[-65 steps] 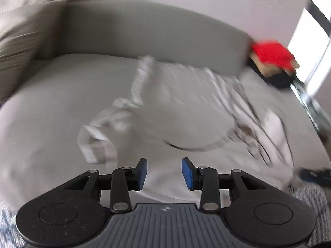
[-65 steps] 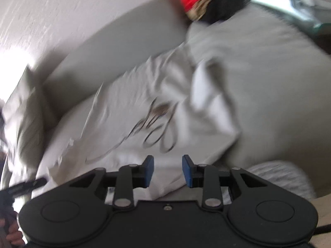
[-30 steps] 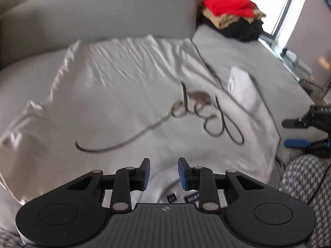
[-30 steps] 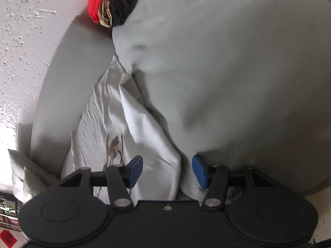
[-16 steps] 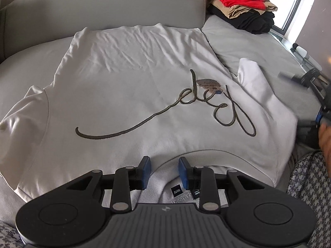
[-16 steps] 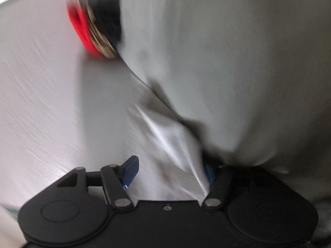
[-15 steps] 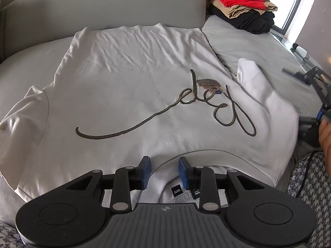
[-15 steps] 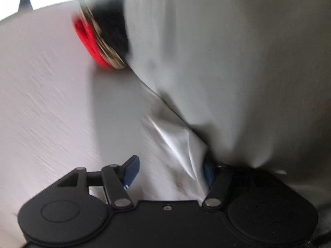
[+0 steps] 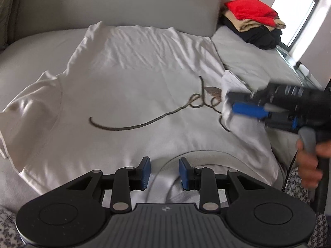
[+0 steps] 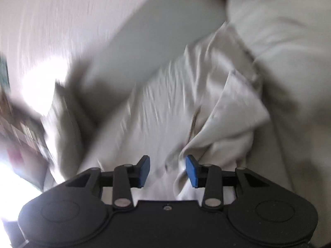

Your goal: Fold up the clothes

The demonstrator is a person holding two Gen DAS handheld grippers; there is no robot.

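Observation:
A white T-shirt [image 9: 134,86] with a dark cursive print lies flat, front up, on the grey sofa [image 9: 115,6]. Its collar is nearest me. My left gripper [image 9: 164,170] is open just above the collar. My right gripper [image 9: 233,108] comes in from the right over the shirt's right sleeve [image 9: 231,84], which is lifted and folded inward across the print. In the blurred right wrist view the right gripper [image 10: 167,170] is open, with sleeve fabric [image 10: 227,128] bunched against its right pad; I cannot tell if it grips it.
A stack of folded clothes [image 9: 254,24], red on top of tan and black, sits at the sofa's far right by a window. A grey cushion [image 9: 5,18] is at the far left. A hand [image 9: 308,161] holds the right gripper's handle.
The right gripper has swung from the sofa's right edge in over the shirt, carrying the right sleeve inward over the end of the print. The left gripper stayed at the collar.

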